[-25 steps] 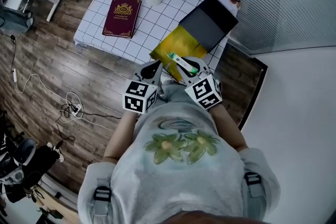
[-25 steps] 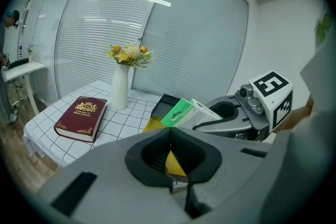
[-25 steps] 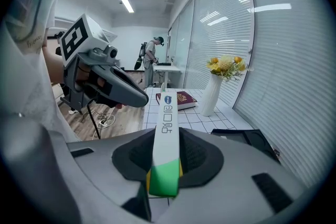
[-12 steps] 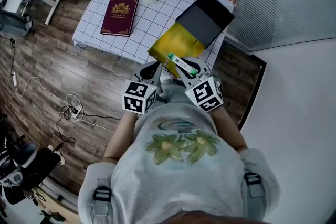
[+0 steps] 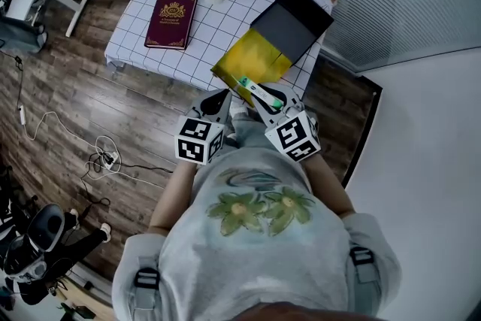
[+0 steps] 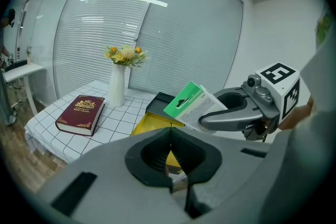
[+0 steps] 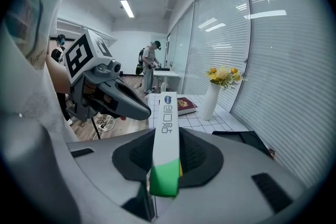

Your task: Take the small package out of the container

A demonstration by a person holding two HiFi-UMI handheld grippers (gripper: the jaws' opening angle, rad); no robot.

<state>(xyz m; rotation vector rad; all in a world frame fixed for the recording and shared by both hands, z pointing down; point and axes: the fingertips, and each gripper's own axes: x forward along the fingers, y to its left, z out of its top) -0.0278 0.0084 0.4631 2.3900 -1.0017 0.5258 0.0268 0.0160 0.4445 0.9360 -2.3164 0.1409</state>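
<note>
Drawn slightly farther from the yellow container (image 5: 254,60) at upper centre, the small package (image 5: 260,91) is clamped edge-on in the right tool (image 5: 269,100), the left tool (image 5: 218,101) closed on nothing beside it; so thin a grip may let it pivot loose.

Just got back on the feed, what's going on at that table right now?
A person is working with two hand-held grippers at the edge of the table. The right gripper has its jaws shut on the small green-and-white package, held in the air clear of the open yellow container. The left gripper is beside it, jaws shut and empty.
</note>
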